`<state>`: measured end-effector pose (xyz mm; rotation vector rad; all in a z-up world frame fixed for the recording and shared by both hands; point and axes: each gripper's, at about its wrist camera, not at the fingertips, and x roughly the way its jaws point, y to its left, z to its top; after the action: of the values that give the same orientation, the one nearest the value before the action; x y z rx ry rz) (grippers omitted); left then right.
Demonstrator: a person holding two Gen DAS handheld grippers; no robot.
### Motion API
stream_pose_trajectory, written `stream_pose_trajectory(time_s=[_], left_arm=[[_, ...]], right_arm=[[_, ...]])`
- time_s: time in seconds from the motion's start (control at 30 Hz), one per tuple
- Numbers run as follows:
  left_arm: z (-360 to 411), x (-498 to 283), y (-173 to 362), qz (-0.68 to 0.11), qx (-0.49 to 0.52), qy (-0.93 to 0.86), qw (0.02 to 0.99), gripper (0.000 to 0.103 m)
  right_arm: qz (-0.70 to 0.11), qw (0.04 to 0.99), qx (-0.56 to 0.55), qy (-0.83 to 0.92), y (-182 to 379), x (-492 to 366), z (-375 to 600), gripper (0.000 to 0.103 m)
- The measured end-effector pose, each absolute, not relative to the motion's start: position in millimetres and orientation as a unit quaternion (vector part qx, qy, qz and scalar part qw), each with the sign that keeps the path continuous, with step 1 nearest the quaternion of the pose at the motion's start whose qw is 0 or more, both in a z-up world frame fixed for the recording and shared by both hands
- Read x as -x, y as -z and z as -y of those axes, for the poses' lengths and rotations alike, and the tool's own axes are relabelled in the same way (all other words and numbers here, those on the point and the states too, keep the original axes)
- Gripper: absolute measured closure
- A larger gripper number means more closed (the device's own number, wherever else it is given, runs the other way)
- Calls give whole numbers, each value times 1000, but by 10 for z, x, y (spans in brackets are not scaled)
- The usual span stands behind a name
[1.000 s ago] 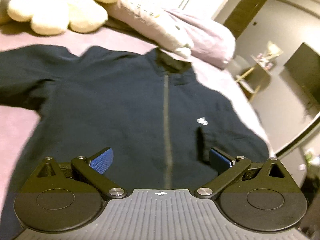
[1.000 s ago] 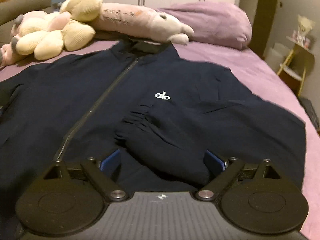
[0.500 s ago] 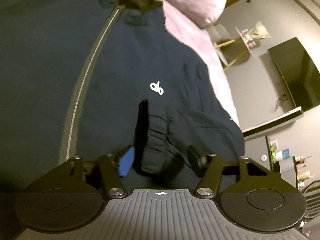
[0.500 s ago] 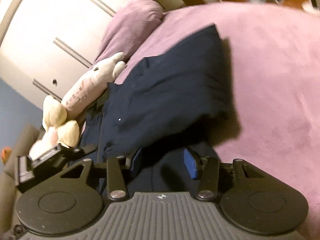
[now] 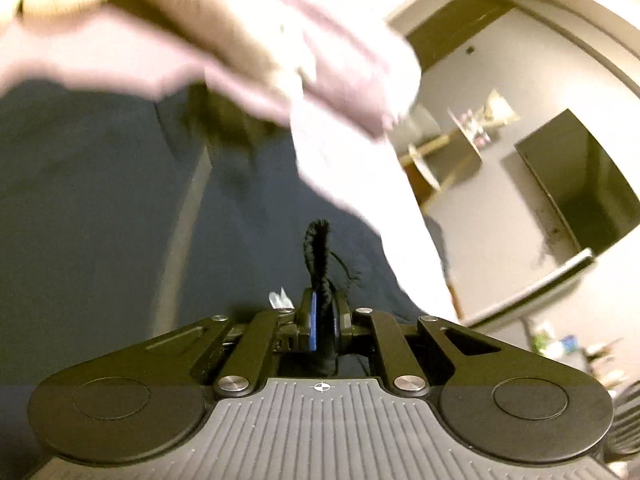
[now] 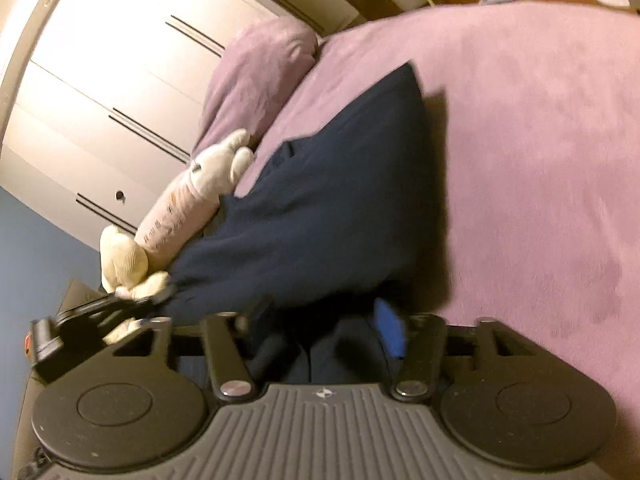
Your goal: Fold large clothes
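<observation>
A dark navy zip jacket (image 5: 100,208) lies on the purple bed (image 6: 540,160). In the left wrist view my left gripper (image 5: 323,320) is shut on the ribbed sleeve cuff (image 5: 318,248), which stands up between the blue pads. In the right wrist view the jacket (image 6: 320,216) is raised in a fold with one corner up. My right gripper (image 6: 332,328) has its fingers partly apart around the jacket's edge; the blue pad (image 6: 390,330) shows on the right, and the left one is blurred. The left gripper (image 6: 72,320) shows at the left edge.
Plush toys (image 6: 172,224) and a purple pillow (image 6: 256,80) lie at the head of the bed. White wardrobe doors (image 6: 120,80) stand behind. A dark TV (image 5: 576,188) and a small side table (image 5: 452,148) stand to the right of the bed.
My left gripper has closed on the sleeve cuff and lifted it. My right gripper has moved in on the jacket's edge, and the jacket side has risen.
</observation>
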<state>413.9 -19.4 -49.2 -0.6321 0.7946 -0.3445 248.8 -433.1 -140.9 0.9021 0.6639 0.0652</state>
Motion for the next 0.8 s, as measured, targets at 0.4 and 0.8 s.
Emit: stream_pose_trajectory(time_s=[0.4, 0.8], left_arm=[[-538, -4231, 849, -397, 220, 20, 891, 64], [-668, -4291, 1102, -395, 259, 19, 881, 87]], right_arm=[[-328, 838, -430, -66, 1462, -3053, 3963, 32], [-332, 799, -497, -65, 1652, -3532, 3919, 34]])
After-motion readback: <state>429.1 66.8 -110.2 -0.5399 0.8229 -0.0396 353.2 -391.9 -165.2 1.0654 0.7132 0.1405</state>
